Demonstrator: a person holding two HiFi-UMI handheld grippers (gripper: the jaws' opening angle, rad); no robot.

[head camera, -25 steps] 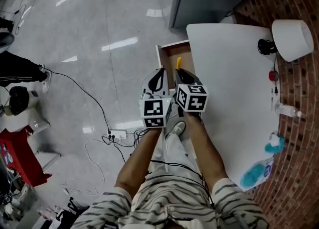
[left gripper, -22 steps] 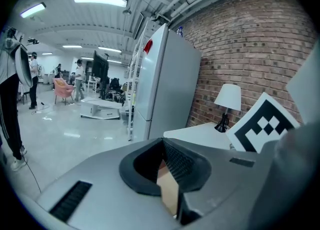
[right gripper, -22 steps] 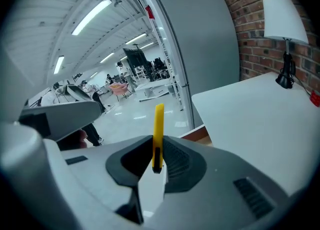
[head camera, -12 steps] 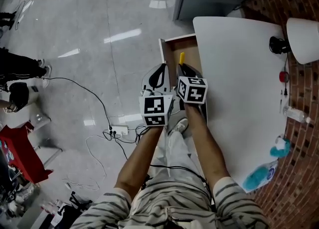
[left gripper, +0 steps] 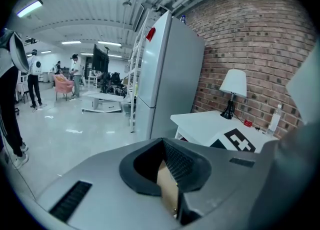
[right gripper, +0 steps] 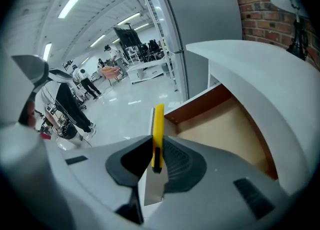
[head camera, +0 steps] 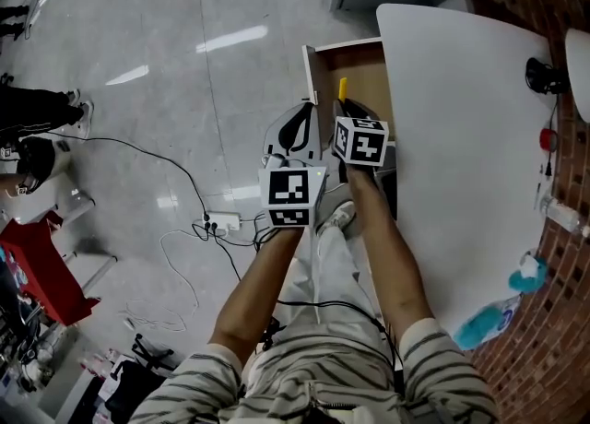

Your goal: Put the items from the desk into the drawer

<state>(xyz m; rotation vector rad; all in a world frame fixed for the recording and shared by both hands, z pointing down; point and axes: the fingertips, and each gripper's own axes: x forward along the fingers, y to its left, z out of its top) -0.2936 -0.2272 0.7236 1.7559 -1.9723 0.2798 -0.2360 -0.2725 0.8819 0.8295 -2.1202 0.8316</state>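
Beside the white tabletop (head camera: 461,109), the open wooden drawer (head camera: 364,72) lies just ahead of and below the right tool (head camera: 343,107), which is clamped on a slim yellow utility knife (head camera: 343,88) running parallel to the tabletop's edge.

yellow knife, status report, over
Right tongs shut on yellow knife, above open drawer. Left tongs slightly apart, empty. Nothing blocking the drawer.
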